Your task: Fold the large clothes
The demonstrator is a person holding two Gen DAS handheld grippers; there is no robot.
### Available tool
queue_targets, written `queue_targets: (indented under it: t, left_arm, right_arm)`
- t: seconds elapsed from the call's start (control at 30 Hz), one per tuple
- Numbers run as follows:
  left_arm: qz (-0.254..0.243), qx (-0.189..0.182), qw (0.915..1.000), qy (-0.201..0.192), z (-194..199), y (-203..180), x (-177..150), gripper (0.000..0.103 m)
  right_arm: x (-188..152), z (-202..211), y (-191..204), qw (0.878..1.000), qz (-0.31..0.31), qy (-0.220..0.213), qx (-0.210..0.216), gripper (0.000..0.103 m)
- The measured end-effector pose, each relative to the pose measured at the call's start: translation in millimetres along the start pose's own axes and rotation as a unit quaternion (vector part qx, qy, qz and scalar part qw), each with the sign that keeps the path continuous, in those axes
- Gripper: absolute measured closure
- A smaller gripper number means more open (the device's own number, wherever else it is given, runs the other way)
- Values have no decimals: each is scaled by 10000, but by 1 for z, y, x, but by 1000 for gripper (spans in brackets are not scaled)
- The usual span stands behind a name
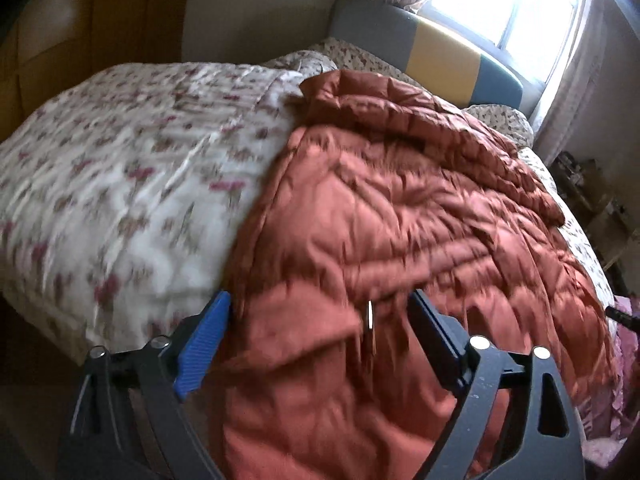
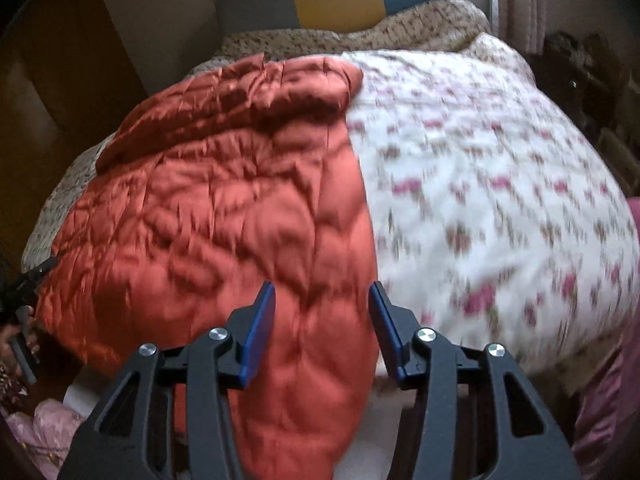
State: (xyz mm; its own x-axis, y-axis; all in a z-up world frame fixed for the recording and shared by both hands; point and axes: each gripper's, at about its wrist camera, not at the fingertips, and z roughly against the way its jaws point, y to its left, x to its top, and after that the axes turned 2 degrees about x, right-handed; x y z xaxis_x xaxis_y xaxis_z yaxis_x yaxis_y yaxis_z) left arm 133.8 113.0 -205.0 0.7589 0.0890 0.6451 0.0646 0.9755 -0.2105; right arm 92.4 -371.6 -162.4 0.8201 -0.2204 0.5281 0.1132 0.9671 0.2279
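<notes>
A rust-orange quilted puffer garment of shiny padded fabric [image 1: 400, 216] lies spread on a bed covered by a white quilt printed with small pink flowers [image 1: 120, 184]. Seen from the left wrist, the garment covers the right half of the bed and hangs over the near edge; its bunched upper end lies toward the padded headboard with grey, yellow and teal panels [image 1: 444, 56], which stands under a bright window [image 1: 508, 4]. A small metal zip pull [image 1: 371, 318] shows on the garment near the bed's near edge. The left hand-held gripper [image 1: 320, 320], black with blue ribbed pads, has its jaws spread wide above the garment's near part; fabric is seen between the fingers, but the pads do not press on it. From the right wrist, the same garment [image 2: 224, 208] covers the left half of the bed, its long side edge running down the middle of the floral quilt. The right hand-held gripper [image 2: 322, 316] stands partly open over that edge near the bed's near edge, gripping nothing. Both views are blurred.
</notes>
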Motion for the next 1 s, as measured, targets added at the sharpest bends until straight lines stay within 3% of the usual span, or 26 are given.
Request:
queue_targets:
  t: [0.1,0.3,0.37,0.4,0.43,0.47,0.53,0.73,1.0]
  left_arm:
    - [-36,-47,10000,80,6,0,-14,26]
    - [-55,-245,9995,202,18,-1,-30,27]
    - [-101,-290,9992,275,20,-3,-37,28]
    - [-161,-263,9991,289,20,-5,-39,38]
    - [-221,-193,9991,308,21,-7,-40,54]
    - [-241,-204,9988,367,21,-9,-40,63]
    - [-107,-436,9983,358,25,-8,-35,83]
    - [98,-821,9966,6,44,-13,-2,89]
    - [275,-1072,9918,-642,54,-25,63,89]
  right_arm:
    - [-19,4,1,10000,8,53,-47,56]
    - [-41,7,-1,9995,-144,275,-6,56]
    - [-44,6,2,9993,-99,357,26,62]
    - [-45,6,4,9992,-62,389,18,66]
    - [-45,6,6,9992,-8,408,19,76]
    - [-42,8,8,9992,12,387,94,84]
    - [-35,13,11,9992,6,300,248,90]
    - [1,28,16,9957,-307,-77,874,94]
    - [63,30,15,9895,-579,-655,1150,94]
